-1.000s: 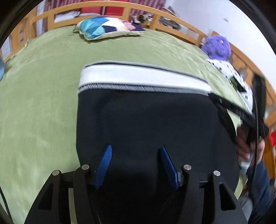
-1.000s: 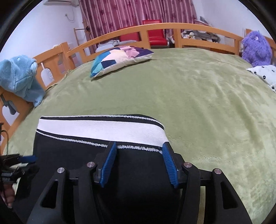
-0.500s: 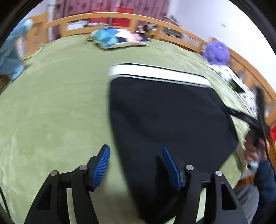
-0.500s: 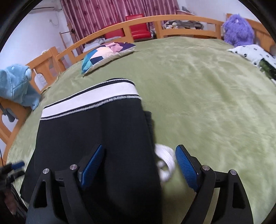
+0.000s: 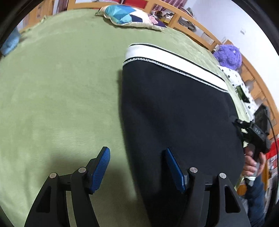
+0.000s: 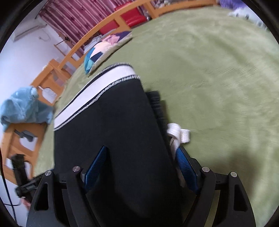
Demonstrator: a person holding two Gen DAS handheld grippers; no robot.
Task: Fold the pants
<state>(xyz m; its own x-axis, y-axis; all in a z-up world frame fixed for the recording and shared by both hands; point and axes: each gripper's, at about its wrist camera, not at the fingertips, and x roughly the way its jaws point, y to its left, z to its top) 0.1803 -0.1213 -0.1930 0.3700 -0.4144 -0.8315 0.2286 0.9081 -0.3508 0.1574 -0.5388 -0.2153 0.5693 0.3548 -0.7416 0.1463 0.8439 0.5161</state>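
L gripper [image 5: 137, 155] points steeply down over the pants' [image 5: 174, 113] left edge; jaws apart, gripping nothing: one blue pad over the green blanket [image 5: 57, 97], the other over black cloth. R gripper [image 6: 140, 154] also tilts down, rolled to one side, jaws wide and closing a little, nothing pinched: black cloth lies between the pads, white drawstring [image 6: 177, 135] just beside the right pad. A hand [image 5: 252, 163] holds the R gripper's handle at the pants' right side in the L view.

Vs 1 s ago: both grippers were pinched in closer over the cloth; now they've let go and spread. L gripper has shifted off toward the pants' left edge. Drawstring wasn't showing then; now it is.

Pants lie folded flat on the blanket, white waistband [image 5: 174, 59] at the far end. Beyond the waistband: patterned pillow [image 5: 129, 16], wooden bed rail [image 6: 104, 29]. Left of pants, blue plush [image 6: 22, 108]; right of pants, purple plush [image 5: 228, 55].
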